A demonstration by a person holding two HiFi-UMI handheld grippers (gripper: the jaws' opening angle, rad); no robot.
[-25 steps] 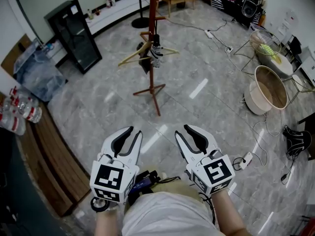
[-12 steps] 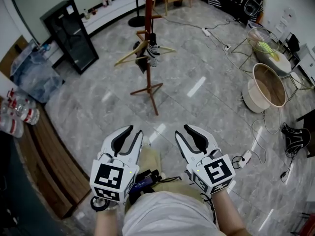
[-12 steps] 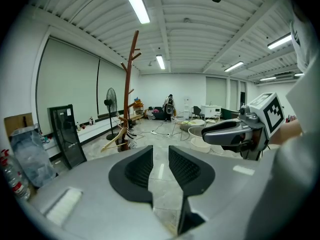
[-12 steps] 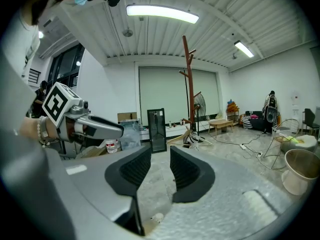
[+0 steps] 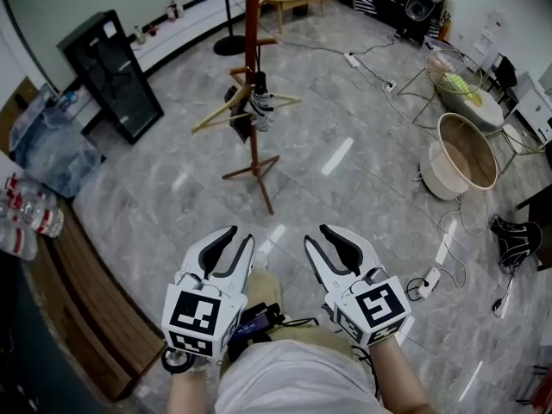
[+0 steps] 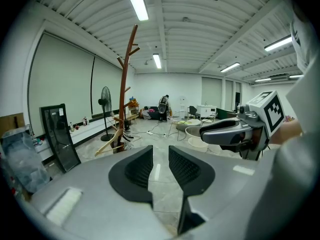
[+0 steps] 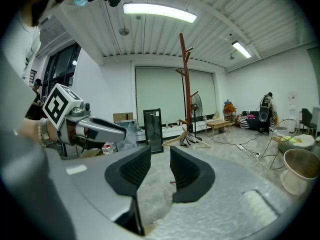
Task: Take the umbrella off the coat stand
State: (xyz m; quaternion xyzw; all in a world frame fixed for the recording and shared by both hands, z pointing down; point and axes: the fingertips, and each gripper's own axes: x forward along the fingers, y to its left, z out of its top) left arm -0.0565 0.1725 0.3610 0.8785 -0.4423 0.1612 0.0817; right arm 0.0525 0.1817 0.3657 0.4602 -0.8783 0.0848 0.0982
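Observation:
A tall red-brown coat stand (image 5: 251,67) rises from the floor well ahead of me. A folded striped umbrella (image 5: 260,109) hangs from one of its lower pegs, next to a wooden hanger (image 5: 221,113). Both grippers are held low in front of my body, far short of the stand. The left gripper (image 5: 236,240) and the right gripper (image 5: 321,239) are each open by a narrow gap with nothing between the fingers. The left gripper view shows the stand (image 6: 123,104) at left beyond the left gripper (image 6: 160,156). In the right gripper view the umbrella (image 7: 189,139) hangs past the right gripper (image 7: 160,158).
A black glass-door cabinet (image 5: 112,74) stands at far left, with a filled plastic bag (image 5: 47,149) nearer. A wooden bench (image 5: 95,291) runs along my left. Round wire tables and a large basket (image 5: 466,155) sit at right, with cables and a power strip (image 5: 429,283).
The coat stand has shifted left and slightly lower in the head view as I walk nearer. Both grippers keep the same pose and gap.

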